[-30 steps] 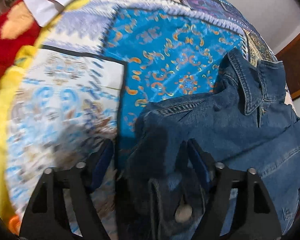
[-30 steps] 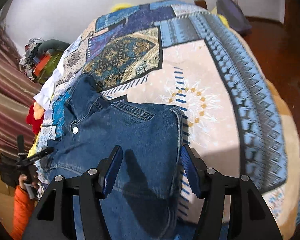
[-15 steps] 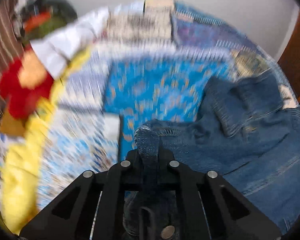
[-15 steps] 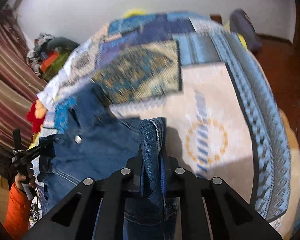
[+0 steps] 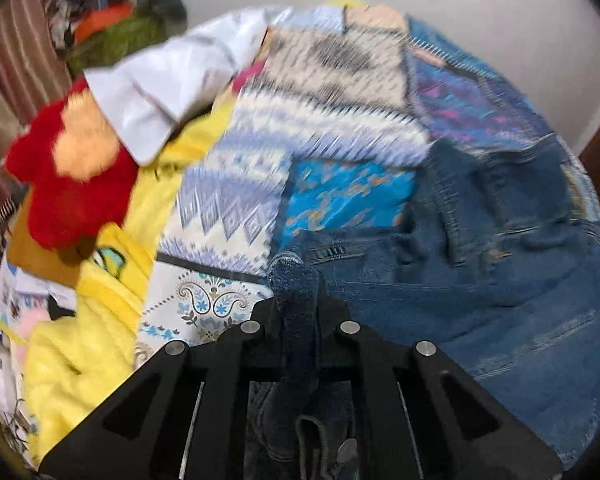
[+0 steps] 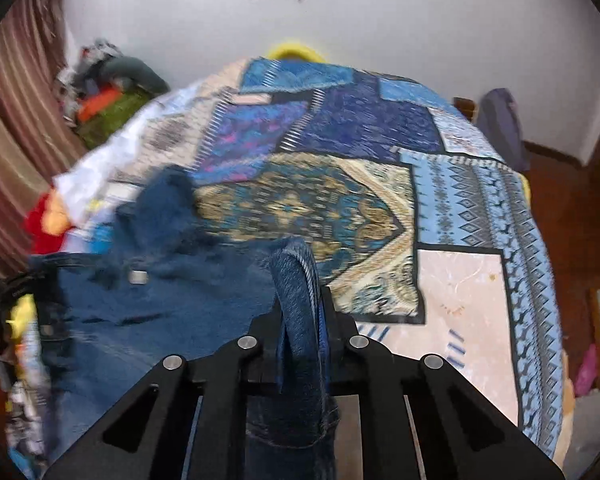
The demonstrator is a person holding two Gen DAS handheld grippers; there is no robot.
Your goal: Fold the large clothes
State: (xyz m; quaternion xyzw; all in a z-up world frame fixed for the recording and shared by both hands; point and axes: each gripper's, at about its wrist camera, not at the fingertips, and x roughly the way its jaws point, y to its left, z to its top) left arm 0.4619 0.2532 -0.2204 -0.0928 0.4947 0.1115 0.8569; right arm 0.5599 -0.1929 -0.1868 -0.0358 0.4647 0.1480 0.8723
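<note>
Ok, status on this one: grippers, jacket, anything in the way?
Left gripper shut on denim jacket. Right gripper shut on it too. Jacket bunched on patchwork bedspread. Clothes pile beside it.

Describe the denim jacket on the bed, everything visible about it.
The denim jacket is mid-blue, sturdy-looking cotton with lighter seam stitching, a turned collar and a metal snap button. It lies rumpled on the patchwork bedspread, collar toward the far wall. Two bunched folds of it are pinched up: one in the shut left tool, one in the shut right tool. Motion blur hides finer detail.

Left gripper (image 5: 296,312) clamped tight, right gripper (image 6: 300,320) clamped tight, both angled downward
</note>
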